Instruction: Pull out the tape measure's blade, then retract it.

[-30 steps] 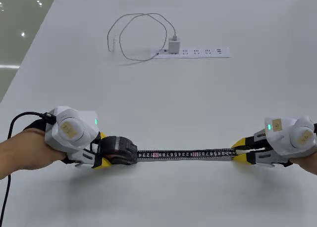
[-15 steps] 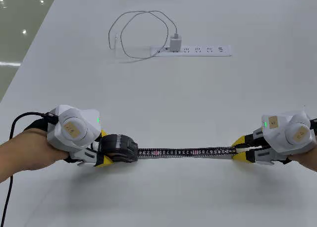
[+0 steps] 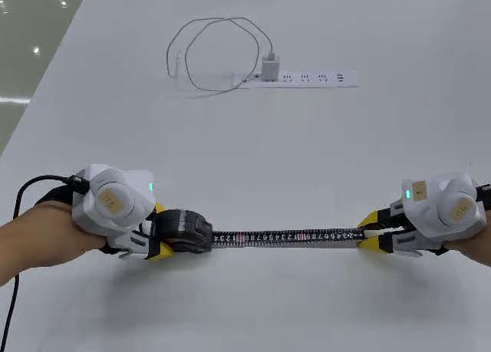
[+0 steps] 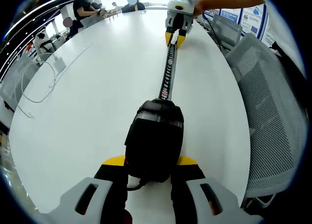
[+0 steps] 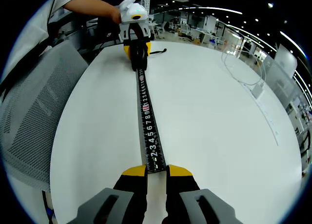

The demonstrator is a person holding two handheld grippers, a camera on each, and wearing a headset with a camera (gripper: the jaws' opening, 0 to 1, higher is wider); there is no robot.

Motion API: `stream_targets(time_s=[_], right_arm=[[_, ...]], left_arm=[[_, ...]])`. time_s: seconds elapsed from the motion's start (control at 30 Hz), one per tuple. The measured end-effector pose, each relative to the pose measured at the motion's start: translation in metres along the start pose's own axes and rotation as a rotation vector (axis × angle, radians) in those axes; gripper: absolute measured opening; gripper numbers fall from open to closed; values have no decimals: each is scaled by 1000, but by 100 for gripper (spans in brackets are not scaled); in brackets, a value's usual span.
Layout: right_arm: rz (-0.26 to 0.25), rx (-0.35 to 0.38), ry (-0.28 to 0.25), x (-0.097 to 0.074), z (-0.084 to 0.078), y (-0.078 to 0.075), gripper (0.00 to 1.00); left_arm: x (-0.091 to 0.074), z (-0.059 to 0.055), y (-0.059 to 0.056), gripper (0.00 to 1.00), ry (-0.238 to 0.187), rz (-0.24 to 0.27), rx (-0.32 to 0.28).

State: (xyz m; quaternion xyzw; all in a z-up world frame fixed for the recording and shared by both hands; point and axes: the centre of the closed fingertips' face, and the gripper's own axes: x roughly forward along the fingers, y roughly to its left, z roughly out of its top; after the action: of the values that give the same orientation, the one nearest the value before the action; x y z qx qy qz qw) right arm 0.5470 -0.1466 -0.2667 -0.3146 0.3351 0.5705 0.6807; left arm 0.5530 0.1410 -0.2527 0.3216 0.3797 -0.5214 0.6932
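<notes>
Extension looks finished: the left gripper (image 3: 159, 231) has its fingers clenched on the black plastic tape measure case (image 3: 182, 231) on the white bench (image 3: 307, 160), the right gripper (image 3: 367, 233) grasps the numbered dark blade (image 3: 288, 236) by its tip, well away from that case, so retraction calls for guiding the tip back slowly.

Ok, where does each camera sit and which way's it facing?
Head view: on the head, facing down at the table; both hands show.
Left gripper view: on the left tool, facing along the blade to the right tool; its jaws hold the tape measure.
Right gripper view: on the right tool, facing back along the blade; its jaws pinch the tip.
Both gripper views share the blade.
</notes>
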Motion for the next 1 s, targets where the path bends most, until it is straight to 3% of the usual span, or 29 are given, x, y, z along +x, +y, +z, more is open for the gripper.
stream_targets(time_s=[0.33,0.47,1.0], right_arm=[[-4,12,-9,-2,4,2,12],[0,25,-7,-2,4,3,17],[-18,70,-34,-3,7,2,21]], left_arm=[[0,1,0,31,-7,9,-11],[3,-1,-4,42,4,-1,-15],[-1,0,-1,42,-27,14,-50]])
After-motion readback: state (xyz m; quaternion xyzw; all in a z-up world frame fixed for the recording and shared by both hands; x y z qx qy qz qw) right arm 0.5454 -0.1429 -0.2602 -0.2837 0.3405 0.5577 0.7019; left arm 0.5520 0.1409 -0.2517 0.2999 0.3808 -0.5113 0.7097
